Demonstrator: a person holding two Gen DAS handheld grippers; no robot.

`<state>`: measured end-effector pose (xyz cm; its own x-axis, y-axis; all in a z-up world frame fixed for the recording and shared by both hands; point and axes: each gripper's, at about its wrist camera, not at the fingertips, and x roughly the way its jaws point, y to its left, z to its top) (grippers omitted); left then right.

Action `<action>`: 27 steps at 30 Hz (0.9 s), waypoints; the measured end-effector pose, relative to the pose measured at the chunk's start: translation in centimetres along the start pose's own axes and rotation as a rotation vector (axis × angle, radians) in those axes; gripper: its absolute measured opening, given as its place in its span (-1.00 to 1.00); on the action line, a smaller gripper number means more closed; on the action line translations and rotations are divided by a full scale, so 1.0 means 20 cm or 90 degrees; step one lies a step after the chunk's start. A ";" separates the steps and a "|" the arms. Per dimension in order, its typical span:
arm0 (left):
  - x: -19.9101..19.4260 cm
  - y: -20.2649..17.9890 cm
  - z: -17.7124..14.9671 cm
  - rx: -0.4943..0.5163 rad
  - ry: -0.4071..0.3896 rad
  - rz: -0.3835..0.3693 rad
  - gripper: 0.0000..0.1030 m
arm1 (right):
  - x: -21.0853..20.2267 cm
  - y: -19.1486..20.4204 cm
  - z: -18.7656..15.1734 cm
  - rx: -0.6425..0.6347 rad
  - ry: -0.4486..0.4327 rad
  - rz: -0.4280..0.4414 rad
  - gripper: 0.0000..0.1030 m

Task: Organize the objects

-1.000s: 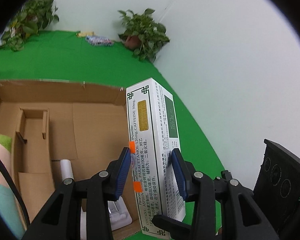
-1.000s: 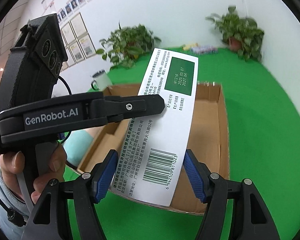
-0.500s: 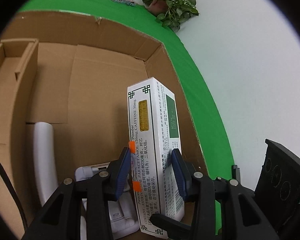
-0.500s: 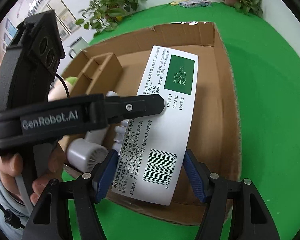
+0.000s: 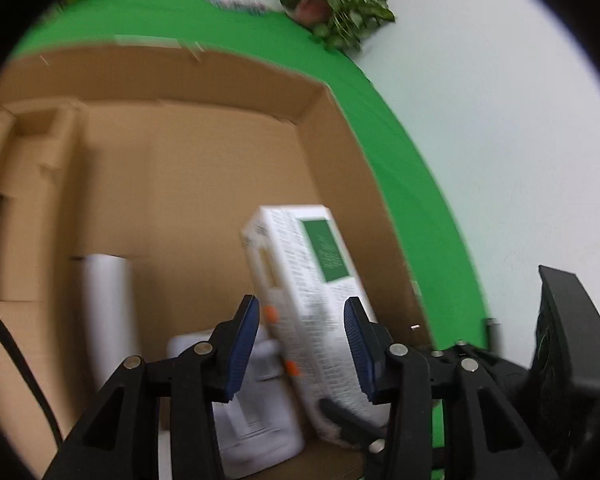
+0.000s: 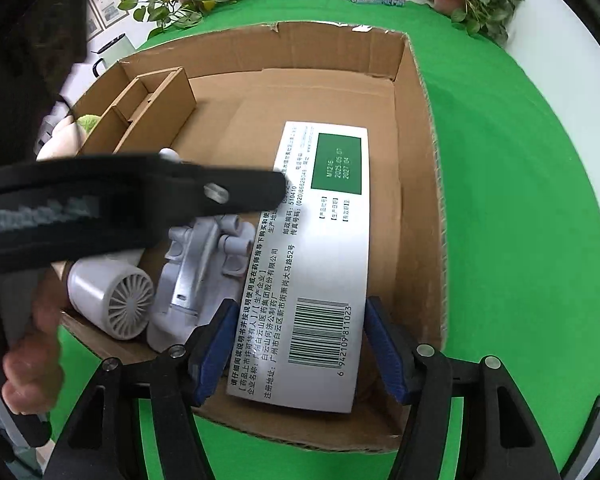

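Medicine carton [image 6: 320, 264], white printed card, lowered into the cardboard box [image 6: 416, 128] beside a grey plastic part [image 6: 196, 280] and a small white fan [image 6: 112, 300]. Right gripper [image 6: 296, 344]: fingers lie along the carton's two long edges at the barcode end, with no clear gap, and the jaws are closing. Left gripper [image 5: 300, 344]: fingers spread, the carton tilted between them, touching only the right pad [image 5: 358, 344]; blur hides detail. Judged light, hollow and easily dented, so the narrow edges suit a gentle hold.
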<state>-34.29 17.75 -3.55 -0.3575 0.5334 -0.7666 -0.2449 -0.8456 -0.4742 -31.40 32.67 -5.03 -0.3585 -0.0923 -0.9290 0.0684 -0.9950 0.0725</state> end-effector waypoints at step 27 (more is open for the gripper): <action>-0.66 0.40 -0.66 0.089 -0.358 0.366 0.60 | -0.29 0.43 -0.57 0.063 -0.435 -0.107 0.99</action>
<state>-19.56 3.73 -2.96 -0.8517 -0.0224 -0.5236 0.0174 -0.9997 0.0146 -18.17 25.01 -3.09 -0.8627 0.0916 -0.4974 -0.1119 -0.9937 0.0110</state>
